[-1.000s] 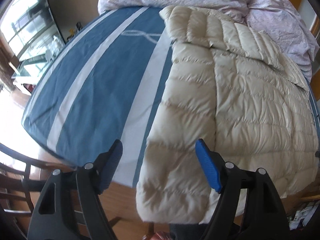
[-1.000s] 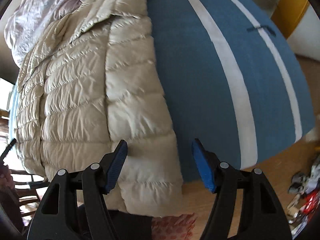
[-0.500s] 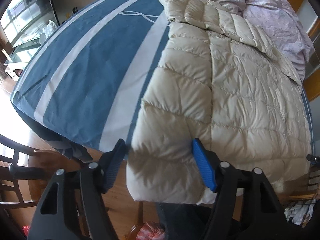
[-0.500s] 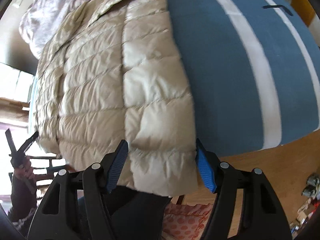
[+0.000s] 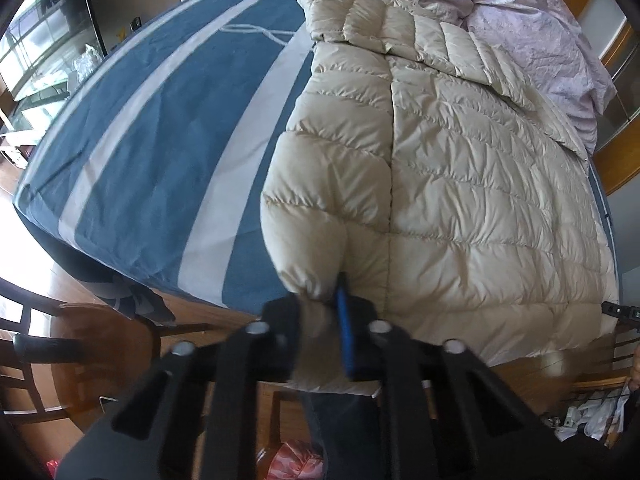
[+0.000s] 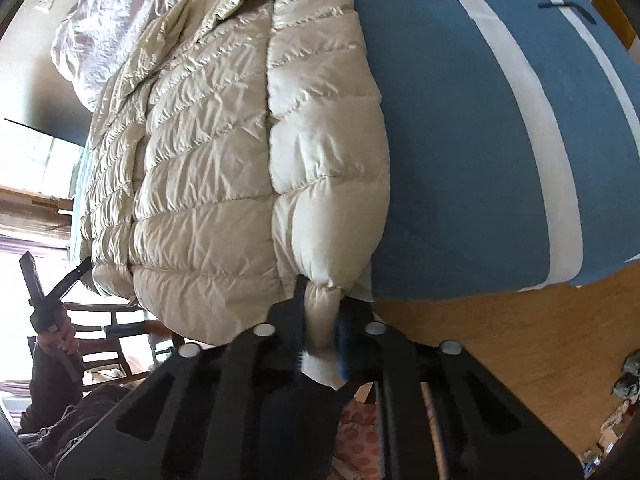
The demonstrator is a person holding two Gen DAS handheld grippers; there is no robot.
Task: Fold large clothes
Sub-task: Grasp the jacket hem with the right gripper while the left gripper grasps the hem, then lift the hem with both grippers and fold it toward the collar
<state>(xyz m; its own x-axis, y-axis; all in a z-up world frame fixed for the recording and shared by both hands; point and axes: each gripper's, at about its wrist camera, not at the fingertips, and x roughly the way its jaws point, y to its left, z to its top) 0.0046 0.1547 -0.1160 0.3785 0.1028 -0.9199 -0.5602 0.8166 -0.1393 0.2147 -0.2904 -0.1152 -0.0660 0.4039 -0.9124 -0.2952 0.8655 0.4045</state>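
Note:
A cream quilted down jacket (image 5: 460,168) lies lengthwise on a bed with a blue and white striped sheet (image 5: 152,128), its hem hanging over the near edge. My left gripper (image 5: 320,320) is shut on the jacket's near left hem corner. In the right wrist view the same jacket (image 6: 224,152) fills the left half, and my right gripper (image 6: 320,328) is shut on its near right hem corner. The other gripper (image 6: 44,280) shows at the far left in a hand.
Pink crumpled bedding (image 5: 520,12) lies at the head of the bed. A dark wooden chair (image 5: 60,344) stands at the left of the bed's foot. Wooden floor (image 6: 500,344) runs along the bed's right side, with clutter (image 6: 624,384) at the far right.
Both grippers were open and straddling the hem corners; they have moved in and shut on the jacket's two near corners, bunching the fabric.

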